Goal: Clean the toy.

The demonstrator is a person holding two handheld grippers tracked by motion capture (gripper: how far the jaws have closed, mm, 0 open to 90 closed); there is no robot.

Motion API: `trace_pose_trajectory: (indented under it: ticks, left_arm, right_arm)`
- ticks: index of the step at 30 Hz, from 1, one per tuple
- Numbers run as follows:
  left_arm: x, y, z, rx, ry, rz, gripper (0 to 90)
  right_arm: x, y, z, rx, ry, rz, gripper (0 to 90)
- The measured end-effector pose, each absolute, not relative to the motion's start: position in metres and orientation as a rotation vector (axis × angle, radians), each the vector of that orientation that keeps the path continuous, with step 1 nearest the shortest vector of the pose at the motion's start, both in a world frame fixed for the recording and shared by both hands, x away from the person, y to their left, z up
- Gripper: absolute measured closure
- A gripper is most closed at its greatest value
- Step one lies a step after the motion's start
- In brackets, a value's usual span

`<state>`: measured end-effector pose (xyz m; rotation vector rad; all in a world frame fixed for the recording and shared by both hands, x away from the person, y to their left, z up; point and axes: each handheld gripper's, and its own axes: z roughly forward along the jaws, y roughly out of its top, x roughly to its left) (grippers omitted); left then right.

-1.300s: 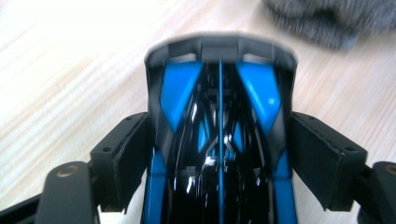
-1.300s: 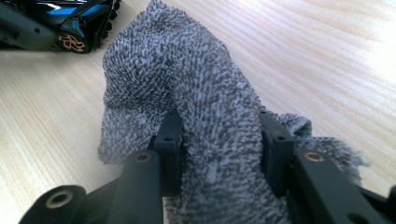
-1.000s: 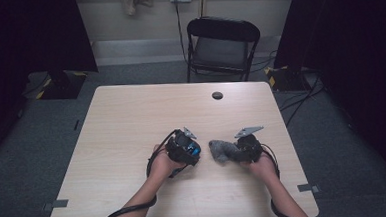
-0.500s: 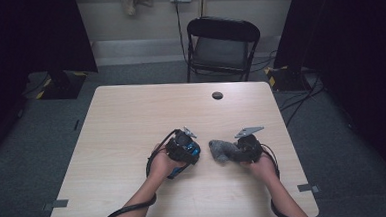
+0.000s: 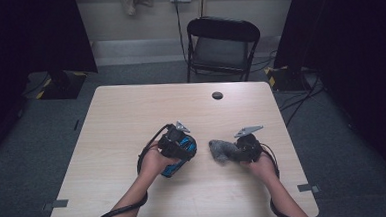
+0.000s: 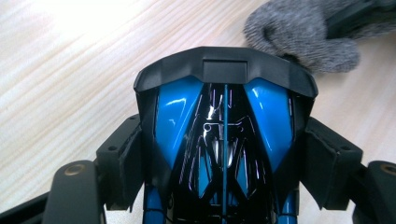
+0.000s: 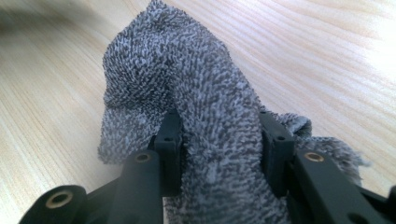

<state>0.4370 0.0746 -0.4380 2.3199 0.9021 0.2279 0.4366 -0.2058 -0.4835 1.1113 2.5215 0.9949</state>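
On the near half of the pale wood-grain table (image 5: pixel 131 116), both hands are busy. The left gripper (image 5: pixel 179 145) has its pads clamped on the flanks of a glossy blue-and-black hard-shelled object with a matte black front lip (image 6: pixel 224 121). What it is exactly I cannot tell, perhaps a toy car or a computer mouse. In the left gripper view the pads press squarely on its two sides, nose pointing away, which looks like a grip chosen to keep the shiny top exposed. The jaws have just been closing onto it, with the shell between them.

Over at the right gripper (image 5: pixel 239 152), the jaws are pinched on a bunched grey terry cloth (image 7: pixel 187 116). The cloth humps up over and ahead of the jaws in the right gripper view, with a free flap drooping toward the table, a wad offered forward like a wiping pad. My read: this is a set-up for wiping the shell, one hand presenting, the other ready to rub.

In the high view the cloth sits just beside the blue shell, with a small gap of bare table between them.

Compared with a second ago, the left hand and its load appear a touch higher and tipped, while the right hand and cloth sit where they were. The small dark round disc (image 5: pixel 217 95) at the far edge hasn't budged.
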Motion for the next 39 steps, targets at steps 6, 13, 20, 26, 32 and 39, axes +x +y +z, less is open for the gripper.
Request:
trace_pose_trajectory:
  ticks: [6,13,20,26,32,39]
  left_arm:
    - [0.435,0.073,-0.43,2.324,0.869,0.215,25.5]
    - [0.432,0.068,-0.423,2.317,0.835,0.195,25.5]
    - [0.427,0.056,-0.423,2.332,0.801,0.156,25.5]
    - [0.425,0.046,-0.423,2.356,0.765,0.168,25.5]
    - [0.428,0.05,-0.422,2.349,0.787,0.183,25.5]
    - [0.431,0.057,-0.423,2.335,0.817,0.195,25.5]
  right_arm:
    - [0.438,-0.204,-0.48,1.114,2.528,0.97,66.4]
    - [0.44,-0.196,-0.459,1.079,2.515,0.991,69.3]
    - [0.447,-0.177,-0.429,1.061,2.462,1.057,69.7]
    - [0.451,-0.153,-0.421,1.008,2.481,1.054,69.7]
    - [0.447,-0.145,-0.426,0.982,2.526,1.07,70.0]
    - [0.441,-0.148,-0.426,0.942,2.551,1.083,70.1]
